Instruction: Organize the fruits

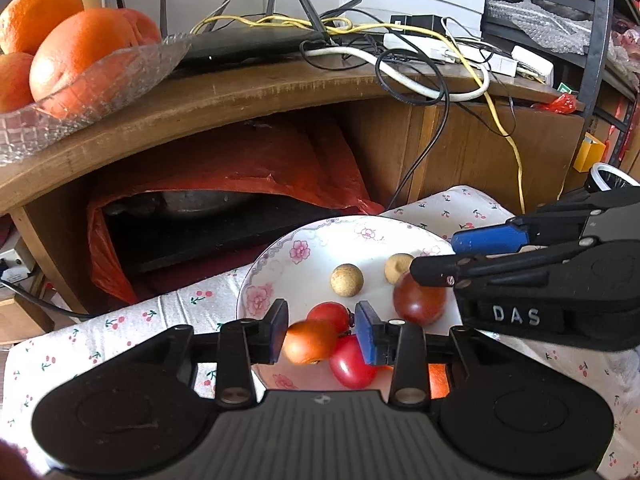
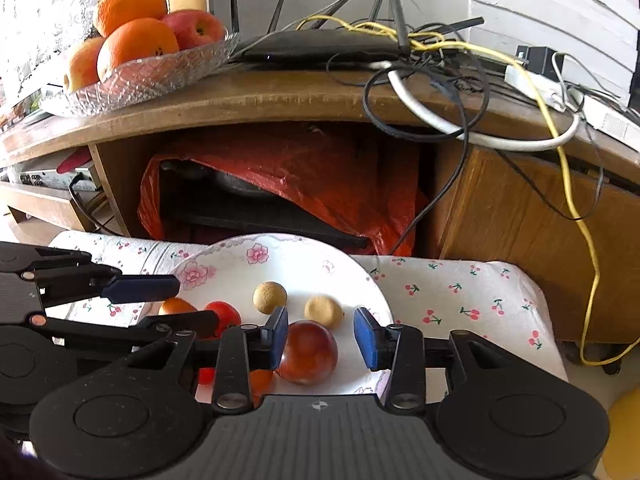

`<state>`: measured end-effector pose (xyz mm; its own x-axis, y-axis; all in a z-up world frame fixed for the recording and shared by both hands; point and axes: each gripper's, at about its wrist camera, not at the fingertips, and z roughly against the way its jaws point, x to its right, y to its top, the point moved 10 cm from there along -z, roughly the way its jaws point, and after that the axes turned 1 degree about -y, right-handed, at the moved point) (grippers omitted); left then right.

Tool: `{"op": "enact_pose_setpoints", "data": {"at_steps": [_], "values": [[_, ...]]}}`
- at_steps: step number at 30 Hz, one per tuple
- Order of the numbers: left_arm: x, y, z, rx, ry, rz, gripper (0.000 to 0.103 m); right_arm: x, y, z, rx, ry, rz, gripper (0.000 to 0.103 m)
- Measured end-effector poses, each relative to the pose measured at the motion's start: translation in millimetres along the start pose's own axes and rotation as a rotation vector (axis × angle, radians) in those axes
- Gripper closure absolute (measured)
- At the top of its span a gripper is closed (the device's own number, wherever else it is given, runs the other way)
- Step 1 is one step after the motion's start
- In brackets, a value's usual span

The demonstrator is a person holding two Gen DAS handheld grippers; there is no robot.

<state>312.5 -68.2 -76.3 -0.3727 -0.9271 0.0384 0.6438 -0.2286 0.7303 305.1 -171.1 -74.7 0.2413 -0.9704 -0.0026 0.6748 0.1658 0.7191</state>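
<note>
We hold both grippers low over the floral plate, which sits on a cherry-print cloth just in front of the wooden worktop; the plate's far rim runs close to the open cavity under that worktop, where a red plastic bag hangs. The left gripper has its jaws spread either side of an orange cherry tomato, whose long axis runs roughly from 9 to 3 o'clock across the gap; whether the pads touch it we cannot tell. Just beside it lie two red tomatoes, one at 12 o'clock and one at 4 o'clock. The right gripper is also spread, around a dark red plum that sits against the left pad with open room toward the right pad. Two tan longans rest near the plate's middle, apart from each other, at 12 o'clock from both grippers. The plate's right edge lies just beyond the right pad. Up on the worktop at 10 o'clock, a glass dish holds oranges and an apple, beside tangled cables.
</note>
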Motion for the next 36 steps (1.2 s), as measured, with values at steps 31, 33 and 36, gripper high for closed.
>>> {"op": "enact_pose_setpoints", "data": {"at_steps": [31,33,36], "values": [[30,-48,92,-0.012,0.071,0.02,0.043,-20,-44,106,-0.03,-0.051,-0.037,0.068],[31,-51,93,-0.013,0.074,0.022,0.043,-20,-48,107,-0.037,-0.053,-0.038,0.068],[32,-53,93,-0.016,0.078,0.026,0.043,-21,-55,106,-0.051,-0.056,-0.04,0.068]]}}
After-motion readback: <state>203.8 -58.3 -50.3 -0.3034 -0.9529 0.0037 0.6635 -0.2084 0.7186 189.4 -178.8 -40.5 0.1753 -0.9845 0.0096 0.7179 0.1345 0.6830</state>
